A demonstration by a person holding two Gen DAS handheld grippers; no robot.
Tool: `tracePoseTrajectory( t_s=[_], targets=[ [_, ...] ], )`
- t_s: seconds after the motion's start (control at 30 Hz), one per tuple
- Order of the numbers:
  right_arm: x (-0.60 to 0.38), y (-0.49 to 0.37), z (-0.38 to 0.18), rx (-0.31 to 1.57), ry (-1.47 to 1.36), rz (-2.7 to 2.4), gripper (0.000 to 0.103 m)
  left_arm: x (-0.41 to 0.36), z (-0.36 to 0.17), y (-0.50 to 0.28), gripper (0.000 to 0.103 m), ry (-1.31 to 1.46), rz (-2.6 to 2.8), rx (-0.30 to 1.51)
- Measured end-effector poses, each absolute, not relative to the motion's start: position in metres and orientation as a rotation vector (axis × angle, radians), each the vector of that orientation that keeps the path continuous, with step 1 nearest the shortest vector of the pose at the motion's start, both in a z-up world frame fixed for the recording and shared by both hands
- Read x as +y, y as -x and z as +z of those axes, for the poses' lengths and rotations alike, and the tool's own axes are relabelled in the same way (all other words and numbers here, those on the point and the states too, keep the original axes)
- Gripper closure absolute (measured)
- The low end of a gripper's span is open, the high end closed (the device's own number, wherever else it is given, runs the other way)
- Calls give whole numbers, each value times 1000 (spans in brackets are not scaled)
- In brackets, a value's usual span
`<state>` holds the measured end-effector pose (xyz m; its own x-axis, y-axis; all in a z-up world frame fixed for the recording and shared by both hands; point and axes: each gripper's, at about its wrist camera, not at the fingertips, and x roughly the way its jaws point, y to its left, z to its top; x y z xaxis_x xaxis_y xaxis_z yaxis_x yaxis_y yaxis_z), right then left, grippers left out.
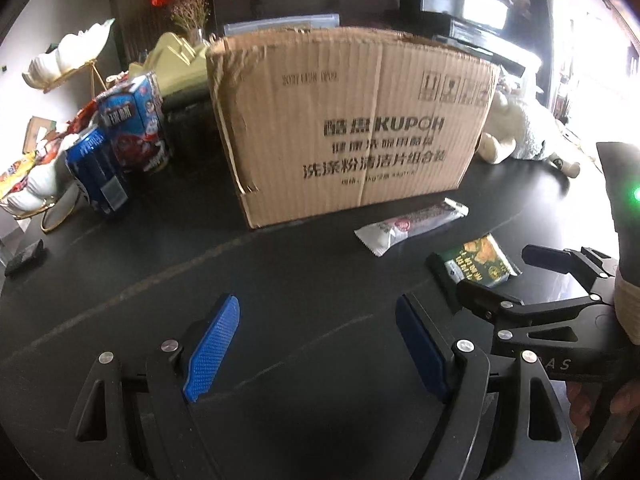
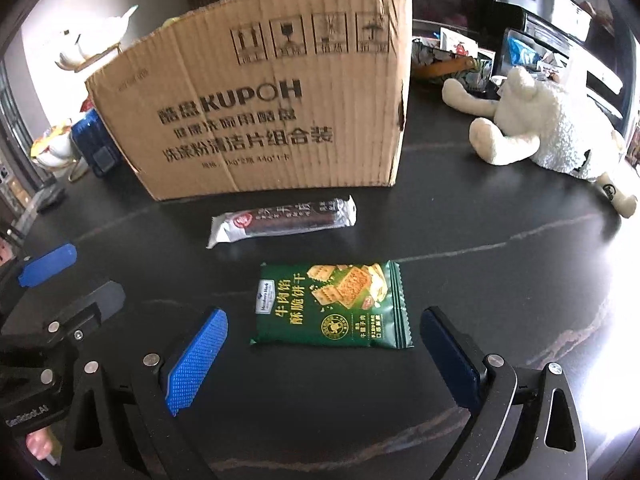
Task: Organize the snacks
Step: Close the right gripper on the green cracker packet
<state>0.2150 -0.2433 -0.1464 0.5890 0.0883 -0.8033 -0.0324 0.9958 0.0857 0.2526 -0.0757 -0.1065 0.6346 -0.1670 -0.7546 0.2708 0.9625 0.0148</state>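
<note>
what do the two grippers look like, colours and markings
Both are matte black linkage frames with silver pivot pins and triangular cutouts. The left gripper and right gripper each carry jaws faced with bright blue knurled pads. White lettering reading GenRobot.AI is printed on the left gripper's frame in the right wrist view. A green light glows on the right unit's black body.

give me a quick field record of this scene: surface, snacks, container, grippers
surface: black tabletop
snack near: green flat cracker packet, lying flat just ahead of the right gripper, between its open jaws' line
snack far: long silver-and-brown snack bar wrapper, flat, between the packet and the box
container: brown corrugated cardboard box, upright, behind both snacks
left gripper: jaws open, holding nothing
clutter: white plush toy right of the box; blue snack cartons to its left
</note>
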Motion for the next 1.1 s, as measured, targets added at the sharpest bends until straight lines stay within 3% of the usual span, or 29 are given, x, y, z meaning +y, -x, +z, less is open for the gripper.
tracePoseTrajectory(
  t_s=[0.47, 0.6, 1.1],
  targets=[
    [-245, -222, -156, 933, -94, 28, 5, -82, -111, -268, 23, -181, -256, 862],
    [-241, -221, -157, 914, -56, 10, 16, -84, -113, -274, 23, -213, -269, 865],
    [-234, -204, -153, 864, -80, 30, 28, -95, -111, -288, 23, -290, -339, 824]
  ],
)
